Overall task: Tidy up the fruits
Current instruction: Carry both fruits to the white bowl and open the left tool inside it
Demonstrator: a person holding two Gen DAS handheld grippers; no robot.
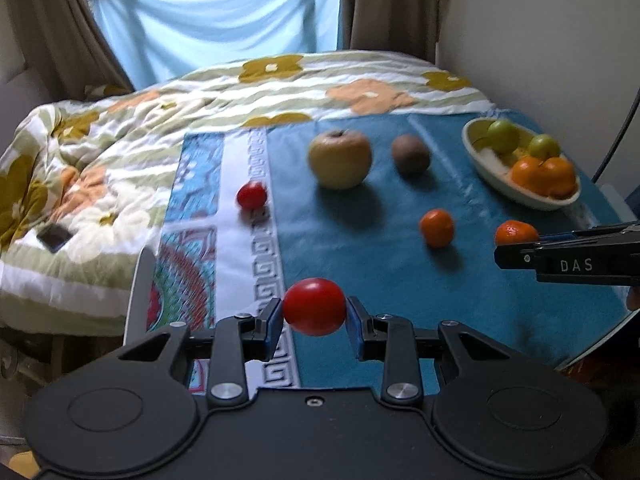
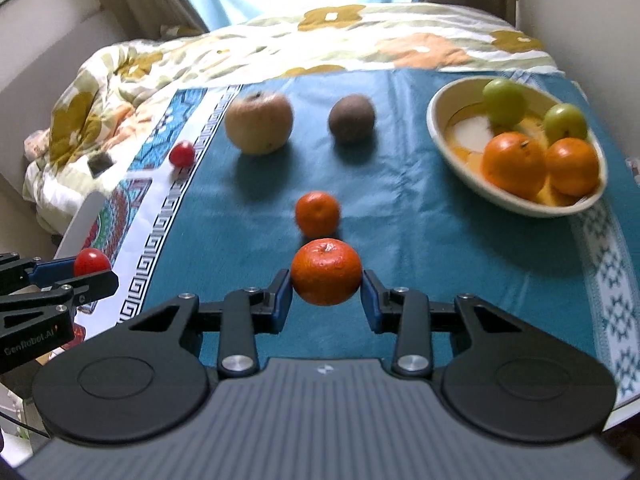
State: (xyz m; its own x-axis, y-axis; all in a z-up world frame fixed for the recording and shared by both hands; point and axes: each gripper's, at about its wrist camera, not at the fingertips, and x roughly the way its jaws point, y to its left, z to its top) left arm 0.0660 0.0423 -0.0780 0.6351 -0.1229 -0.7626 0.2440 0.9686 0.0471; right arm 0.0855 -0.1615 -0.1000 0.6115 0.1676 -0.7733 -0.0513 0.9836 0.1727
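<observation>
My left gripper [image 1: 315, 311] is shut on a red tomato [image 1: 315, 306] and holds it above the cloth's patterned border; it also shows in the right wrist view [image 2: 91, 262]. My right gripper [image 2: 326, 294] is shut on a mandarin [image 2: 326, 271], seen in the left wrist view [image 1: 516, 233] too. On the blue cloth [image 2: 420, 240] lie another mandarin [image 2: 317, 213], a second tomato [image 2: 182, 153], a yellow apple [image 2: 259, 122] and a brown kiwi [image 2: 351, 118]. The cream bowl [image 2: 444, 140] at the right holds two oranges [image 2: 514, 164] and two green fruits [image 2: 503, 102].
A floral quilt [image 1: 100, 152] covers the bed behind and left of the table, with a dark phone [image 1: 54, 236] lying on it. A white chair back [image 1: 140, 292] stands at the table's left edge. Curtains and a wall are at the back.
</observation>
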